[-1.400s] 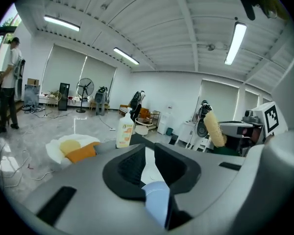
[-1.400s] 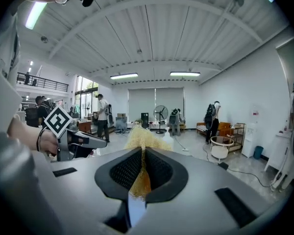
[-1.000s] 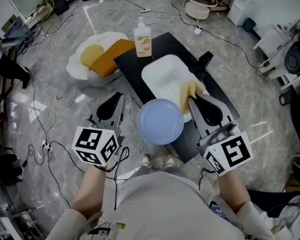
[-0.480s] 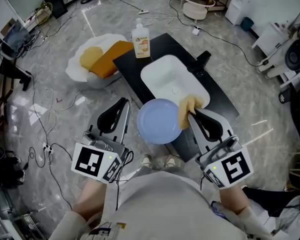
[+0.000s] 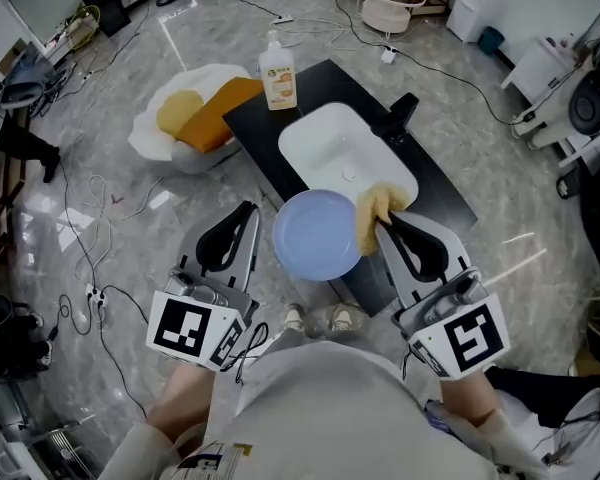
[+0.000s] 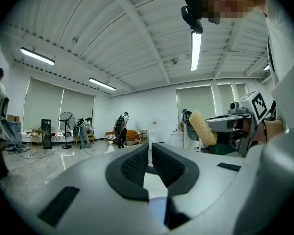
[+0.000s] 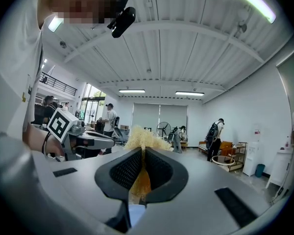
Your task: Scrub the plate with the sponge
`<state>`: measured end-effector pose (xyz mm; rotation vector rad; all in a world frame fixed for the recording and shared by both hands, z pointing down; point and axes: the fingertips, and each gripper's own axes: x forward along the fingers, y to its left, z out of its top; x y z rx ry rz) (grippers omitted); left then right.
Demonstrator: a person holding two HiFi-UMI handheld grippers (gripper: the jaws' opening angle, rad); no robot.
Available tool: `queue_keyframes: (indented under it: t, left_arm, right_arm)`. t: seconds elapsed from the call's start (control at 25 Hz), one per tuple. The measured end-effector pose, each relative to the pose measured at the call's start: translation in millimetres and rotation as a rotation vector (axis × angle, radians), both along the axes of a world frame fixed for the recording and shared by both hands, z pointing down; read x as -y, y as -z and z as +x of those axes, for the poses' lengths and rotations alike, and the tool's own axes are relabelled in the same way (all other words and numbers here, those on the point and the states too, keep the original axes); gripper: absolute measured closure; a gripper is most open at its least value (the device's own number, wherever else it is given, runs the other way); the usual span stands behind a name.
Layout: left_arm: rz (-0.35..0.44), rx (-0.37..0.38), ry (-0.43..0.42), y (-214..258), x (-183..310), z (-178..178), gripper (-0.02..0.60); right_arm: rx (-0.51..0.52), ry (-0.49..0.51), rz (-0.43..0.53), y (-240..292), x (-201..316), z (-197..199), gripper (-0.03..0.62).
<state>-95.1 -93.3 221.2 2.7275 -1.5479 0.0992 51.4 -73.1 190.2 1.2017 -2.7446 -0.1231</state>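
Seemingly the scrub is about to begin: the right gripper point(image 5: 381, 225), clamped on the yellow sponge point(image 5: 372, 210), meets the blue plate point(image 5: 317, 235) at its right rim, near the sink point(image 5: 325, 148). The left gripper point(image 5: 250, 210) sits just beside the plate, jaws nearly together on nothing. Next, I'd say, the sponge needs dragging across the plate's face.

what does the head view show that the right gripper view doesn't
Only the head view: the blue plate, the white sink set in the black table, and the soap bottle.
Only the right gripper view: the ceiling lights, people standing across the room and a fan.
Both: the yellow sponge clamped in the right gripper, and the left gripper.
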Motion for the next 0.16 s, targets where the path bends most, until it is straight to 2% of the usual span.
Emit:
queue_keyframes:
  t: [0.16]
  left_arm:
    - [0.000,0.006,0.005,-0.5,-2.3,-0.7,0.543]
  right_arm:
    - [-0.004,0.006,0.010,2.0,-3.4,-3.7,0.549]
